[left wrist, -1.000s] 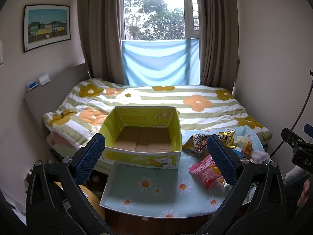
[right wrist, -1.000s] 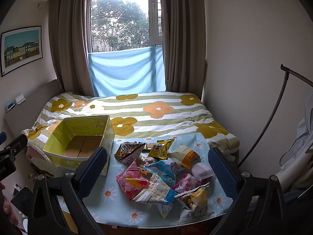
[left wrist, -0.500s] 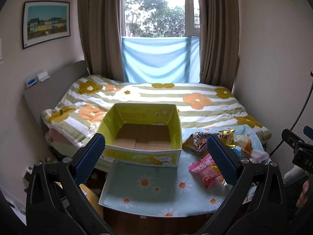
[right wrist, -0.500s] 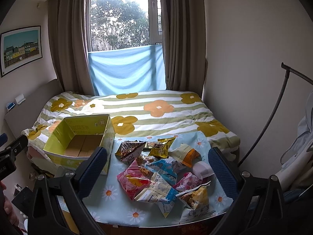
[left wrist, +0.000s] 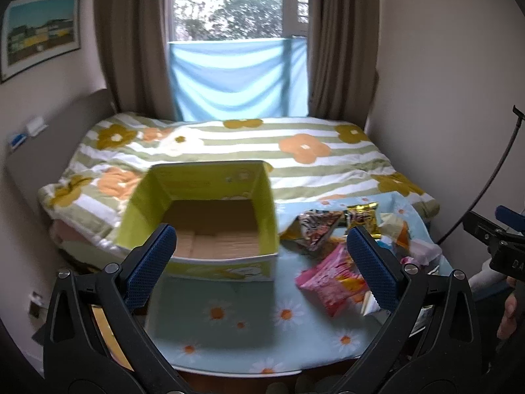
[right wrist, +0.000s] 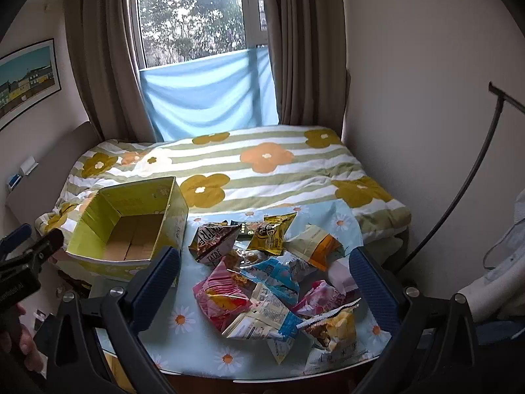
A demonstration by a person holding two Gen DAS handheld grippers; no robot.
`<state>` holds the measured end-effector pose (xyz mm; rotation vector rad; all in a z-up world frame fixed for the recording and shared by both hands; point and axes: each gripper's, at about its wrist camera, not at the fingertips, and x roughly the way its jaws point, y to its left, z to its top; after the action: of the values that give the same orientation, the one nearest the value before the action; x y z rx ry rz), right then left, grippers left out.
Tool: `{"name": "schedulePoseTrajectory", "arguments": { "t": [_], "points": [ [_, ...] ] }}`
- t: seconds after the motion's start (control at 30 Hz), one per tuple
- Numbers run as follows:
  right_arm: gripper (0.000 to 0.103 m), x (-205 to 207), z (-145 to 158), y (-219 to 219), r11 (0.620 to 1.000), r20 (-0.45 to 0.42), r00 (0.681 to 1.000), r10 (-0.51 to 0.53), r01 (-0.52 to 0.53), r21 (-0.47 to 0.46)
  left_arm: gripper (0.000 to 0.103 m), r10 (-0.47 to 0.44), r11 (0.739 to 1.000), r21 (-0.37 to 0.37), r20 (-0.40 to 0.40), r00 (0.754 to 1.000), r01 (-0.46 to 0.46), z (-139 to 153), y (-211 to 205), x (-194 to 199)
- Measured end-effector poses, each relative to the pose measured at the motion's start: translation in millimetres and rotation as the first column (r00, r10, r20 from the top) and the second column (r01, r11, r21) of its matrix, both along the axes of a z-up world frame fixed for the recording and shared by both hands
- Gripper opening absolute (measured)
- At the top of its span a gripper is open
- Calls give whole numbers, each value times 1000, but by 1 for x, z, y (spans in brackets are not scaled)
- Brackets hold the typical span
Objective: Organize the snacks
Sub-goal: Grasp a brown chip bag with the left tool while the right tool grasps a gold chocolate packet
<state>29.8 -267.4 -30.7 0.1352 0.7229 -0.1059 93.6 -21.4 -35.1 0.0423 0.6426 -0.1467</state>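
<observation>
While both tongs hover spread and empty, left tongs (left wrist: 259,256) face the open yellow-green cardboard box (left wrist: 210,216) at 12 o'clock on the daisy-print blue table (left wrist: 229,325). Right tongs (right wrist: 262,275) hang over the pile of crinkly snack packets (right wrist: 265,282); box at 10 o'clock, striped floral bed (right wrist: 262,177) behind.

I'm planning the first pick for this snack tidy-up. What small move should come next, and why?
Probably lower the right gripper onto the pink packet at the near left edge of the pile. Both grippers are open and hold nothing, the yellow box looks empty, and that packet lies closest to the box.
</observation>
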Motion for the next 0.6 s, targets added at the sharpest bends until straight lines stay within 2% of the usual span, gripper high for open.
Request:
{"name": "schedulePoseTrajectory", "arguments": {
  "t": [0.3, 0.4, 0.6],
  "points": [
    [103, 69, -37, -49, 990, -116, 992, 42, -26, 137, 103, -45, 999, -9, -138, 989, 44, -38, -66, 64],
    [103, 97, -55, -63, 986, -162, 984, 77, -51, 158, 103, -46, 999, -34, -186, 981, 41, -52, -89, 91],
    [103, 149, -100, -87, 971, -238, 956, 171, -122, 205, 103, 9, 998, -52, -324, 946, -28, -92, -124, 156]
  ]
}}
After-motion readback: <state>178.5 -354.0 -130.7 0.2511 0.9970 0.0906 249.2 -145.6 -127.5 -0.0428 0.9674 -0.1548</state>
